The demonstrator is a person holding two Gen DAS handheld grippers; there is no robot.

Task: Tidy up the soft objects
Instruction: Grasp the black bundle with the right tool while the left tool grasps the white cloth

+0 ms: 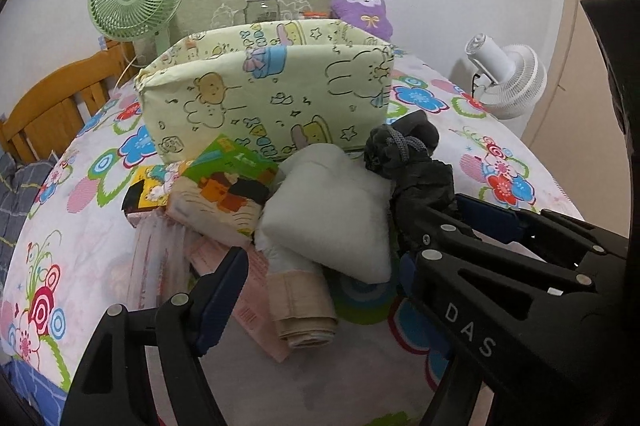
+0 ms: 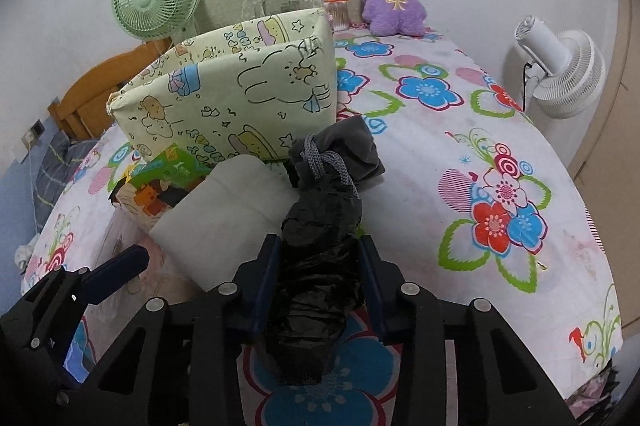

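So, left wrist view: the left claw (image 1: pixel 316 290) is standing wide open, holding nothing, hovering over the pile on the bed (image 1: pixel 460 145). Between its fingers are lying a white pillow (image 1: pixel 332 218), a beige roll (image 1: pixel 304 310) and a pink packet (image 1: pixel 256 298). A green picture book (image 1: pixel 224 185) is leaning against the fabric box (image 1: pixel 264 93), which is sitting just behind the pile. The right claw (image 1: pixel 472 226) is coming in from the right, clamping a black plastic bundle (image 1: pixel 424 185).

Risk here: closing the left claw now could be catching pillow and roll together, or dragging the book, since everything is overlapping.

Right wrist view: the right claw (image 2: pixel 316 286) is gripping the black plastic bundle (image 2: pixel 316 258) mid-length, fingers partly closed against its sides. A grey drawstring pouch (image 2: pixel 340 153) is touching the bundle's far end; whether they are joined, cannot tell. The pillow (image 2: pixel 224 209) is pressing against the bundle's left side.

Risks, judging: slick plastic could be slipping out during lifting; the pouch cord could be snagging; the box wall looks soft and could be folding if bumped.
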